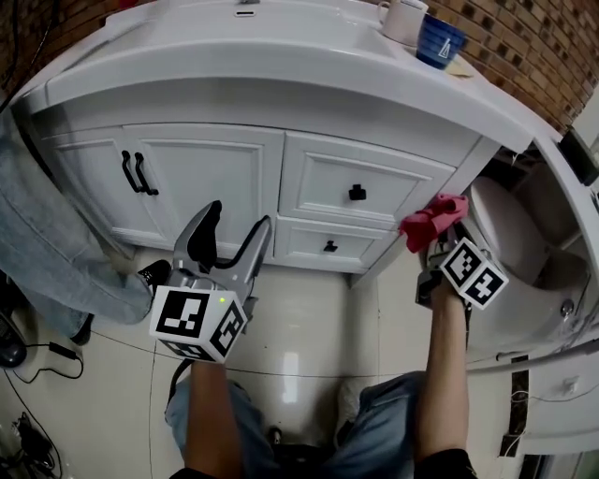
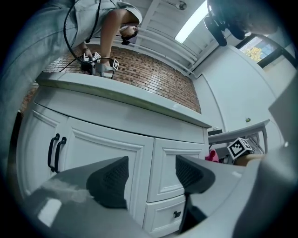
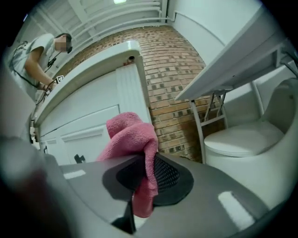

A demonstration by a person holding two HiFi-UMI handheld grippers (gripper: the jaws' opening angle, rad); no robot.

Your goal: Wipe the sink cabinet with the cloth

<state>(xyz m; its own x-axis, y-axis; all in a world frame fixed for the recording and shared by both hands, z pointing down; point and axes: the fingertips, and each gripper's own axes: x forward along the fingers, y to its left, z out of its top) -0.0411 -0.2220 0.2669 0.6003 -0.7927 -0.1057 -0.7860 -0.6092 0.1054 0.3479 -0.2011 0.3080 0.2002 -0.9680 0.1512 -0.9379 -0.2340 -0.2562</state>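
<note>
The white sink cabinet (image 1: 243,168) fills the upper head view, with two doors at left and two drawers at right. My right gripper (image 1: 438,234) is shut on a pink cloth (image 1: 430,219), held near the cabinet's right corner, beside the lower drawer. In the right gripper view the pink cloth (image 3: 132,139) bunches up between the closed jaws, with the cabinet's side panel (image 3: 130,93) just beyond. My left gripper (image 1: 229,239) is open and empty, pointing at the cabinet door (image 2: 111,153) from a short distance.
A white toilet (image 1: 515,253) stands right of the cabinet, close to my right gripper. A blue cup (image 1: 440,39) and a white mug (image 1: 404,19) sit on the countertop. Another person's leg (image 1: 47,243) stands at left. Brick wall (image 3: 172,69) lies behind.
</note>
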